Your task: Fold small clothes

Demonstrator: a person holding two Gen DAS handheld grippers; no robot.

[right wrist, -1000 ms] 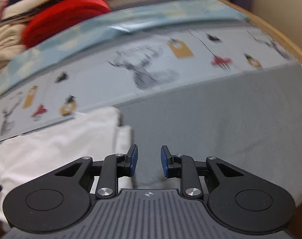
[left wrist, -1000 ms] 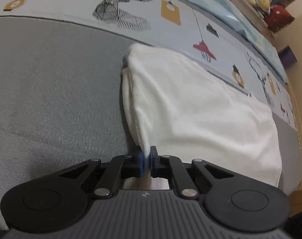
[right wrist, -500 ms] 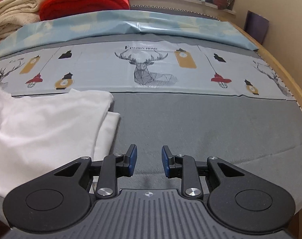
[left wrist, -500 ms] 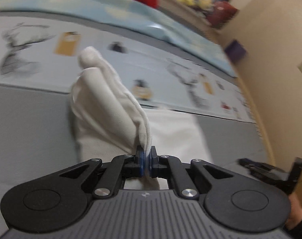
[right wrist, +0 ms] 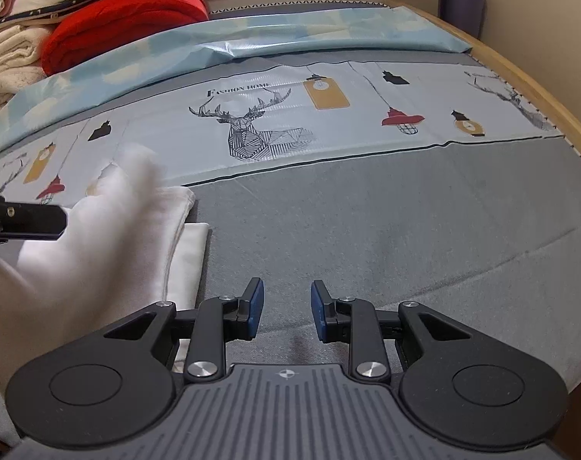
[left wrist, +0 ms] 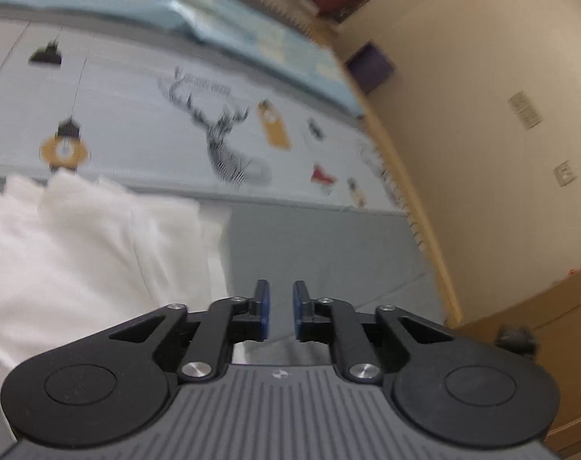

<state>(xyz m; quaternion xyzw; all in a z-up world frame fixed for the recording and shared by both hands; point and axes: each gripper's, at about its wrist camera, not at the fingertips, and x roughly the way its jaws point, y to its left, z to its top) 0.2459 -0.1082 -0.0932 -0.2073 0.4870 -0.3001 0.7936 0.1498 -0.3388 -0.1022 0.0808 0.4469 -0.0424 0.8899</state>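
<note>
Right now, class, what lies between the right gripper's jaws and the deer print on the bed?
Only bare grey sheet, shown in the right wrist view. The white cloth sits off to the left of the right gripper and deer print.

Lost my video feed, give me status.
Left gripper opening, nothing between pads. Right gripper open, empty. White garment folded over on grey bedding. Nothing in the way.

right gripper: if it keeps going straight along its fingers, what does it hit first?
Most likely the grey bed cover. The right gripper is open and empty, angled down at bare grey fabric. The white garment lies off to its left, outside that line. Depth is hard to judge through the fisheye.
</note>
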